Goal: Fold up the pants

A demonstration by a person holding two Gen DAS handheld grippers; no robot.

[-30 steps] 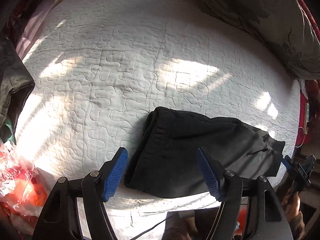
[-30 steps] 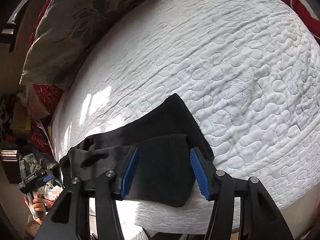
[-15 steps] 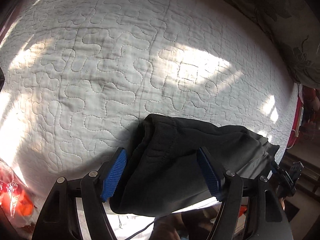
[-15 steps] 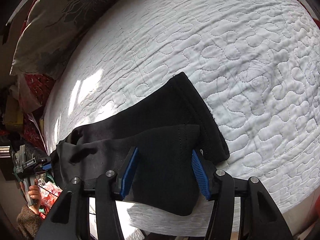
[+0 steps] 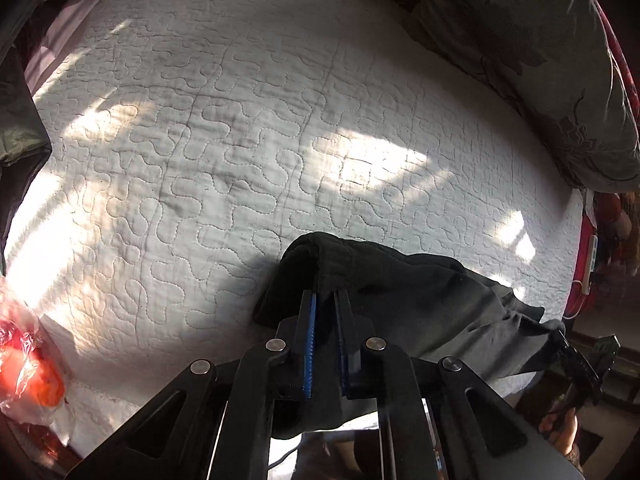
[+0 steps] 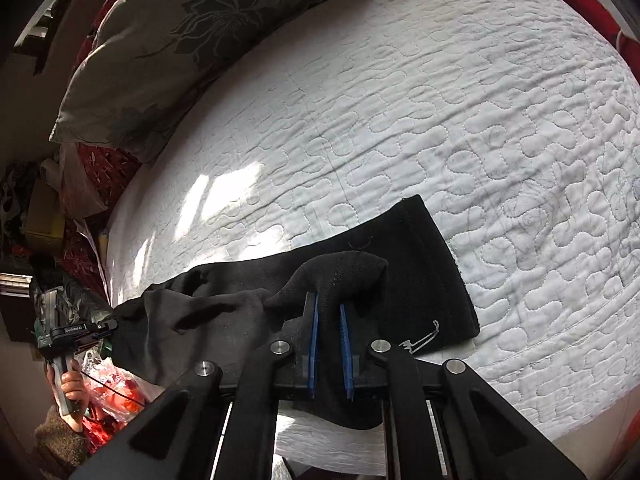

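Both sets of fingers, spread 0.5 s ago, now pinch the black pants [image 5: 420, 300]: left gripper [image 5: 325, 304] near the waistband, right gripper [image 6: 328, 306] at a leg hem, soft limp cloth bunching between them on the bed [image 5: 240, 140].

I count one pair of black pants [image 5: 420, 300], two grippers of mine, the left gripper [image 5: 325, 300] and the right gripper [image 6: 327, 300], one white quilt [image 5: 280, 140], one floral pillow [image 6: 180, 40] and one red plastic bag [image 5: 28, 368].
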